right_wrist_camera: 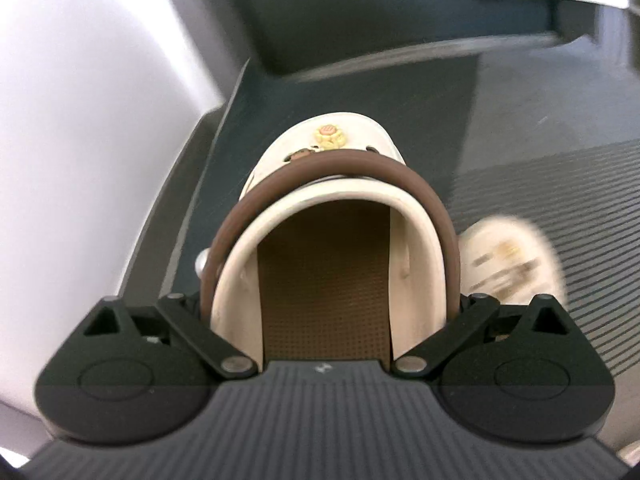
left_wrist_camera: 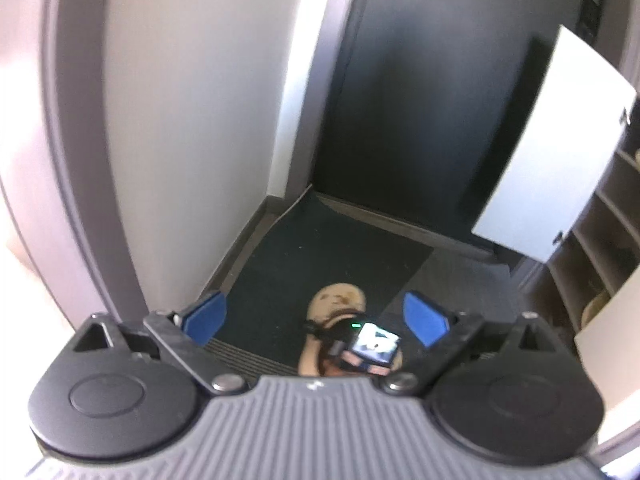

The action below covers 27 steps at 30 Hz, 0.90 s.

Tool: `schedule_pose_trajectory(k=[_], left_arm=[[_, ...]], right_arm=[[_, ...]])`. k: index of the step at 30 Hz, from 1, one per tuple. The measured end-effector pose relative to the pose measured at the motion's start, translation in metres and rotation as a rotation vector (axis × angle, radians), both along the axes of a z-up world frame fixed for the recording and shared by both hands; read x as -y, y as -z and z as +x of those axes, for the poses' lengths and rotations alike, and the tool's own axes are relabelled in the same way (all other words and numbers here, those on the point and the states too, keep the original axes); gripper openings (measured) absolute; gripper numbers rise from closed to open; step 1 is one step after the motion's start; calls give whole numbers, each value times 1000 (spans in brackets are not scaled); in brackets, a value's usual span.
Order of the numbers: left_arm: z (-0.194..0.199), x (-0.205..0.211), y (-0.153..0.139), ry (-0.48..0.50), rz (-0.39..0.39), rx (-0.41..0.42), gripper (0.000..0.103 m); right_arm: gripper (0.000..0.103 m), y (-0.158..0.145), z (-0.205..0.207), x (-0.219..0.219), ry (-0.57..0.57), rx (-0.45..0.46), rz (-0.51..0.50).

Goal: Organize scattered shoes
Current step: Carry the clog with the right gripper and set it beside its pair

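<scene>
Gripping cream clog (right_wrist_camera: pixel 320 248), ridged mat (right_wrist_camera: pixel 560 200)

your right gripper (right_wrist_camera: pixel 330 312) has the clog (right_wrist_camera: pixel 328 216) between its fingers, heel toward you, toe toward the door (right_wrist_camera: pixel 360 12) ahead. a second clog (right_wrist_camera: pixel 516 264) lies on the floor just right of it. the mat (left_wrist_camera: pixel 320 264) sits before the door, a wall (left_wrist_camera: pixel 192 120) on its left. your left gripper (left_wrist_camera: pixel 316 318) hangs above, apart from the clog (left_wrist_camera: pixel 338 300) below it. shelves (left_wrist_camera: pixel 600 248) stand at the right.
</scene>
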<state>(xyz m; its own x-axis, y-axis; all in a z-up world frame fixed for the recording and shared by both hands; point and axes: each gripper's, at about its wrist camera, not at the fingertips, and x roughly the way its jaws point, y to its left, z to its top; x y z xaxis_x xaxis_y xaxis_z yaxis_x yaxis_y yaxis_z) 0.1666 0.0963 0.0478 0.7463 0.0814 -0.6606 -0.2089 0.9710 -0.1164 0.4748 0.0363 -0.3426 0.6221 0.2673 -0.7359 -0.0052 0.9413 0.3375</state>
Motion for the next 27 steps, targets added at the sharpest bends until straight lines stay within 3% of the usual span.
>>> schedule_pose_trajectory(k=[11, 16, 20, 27], left_arm=[[48, 33, 32, 42, 25, -87, 97], [56, 37, 33, 23, 41, -66, 97], [60, 43, 34, 14, 51, -50, 97], [53, 55, 31, 8, 71, -23, 97]], right_arm=[[102, 82, 0, -32, -37, -83, -89], [103, 81, -3, -36, -74, -44, -113], [103, 72, -12, -22, -59, -26, -39], [103, 49, -37, 0, -22, 144, 33]])
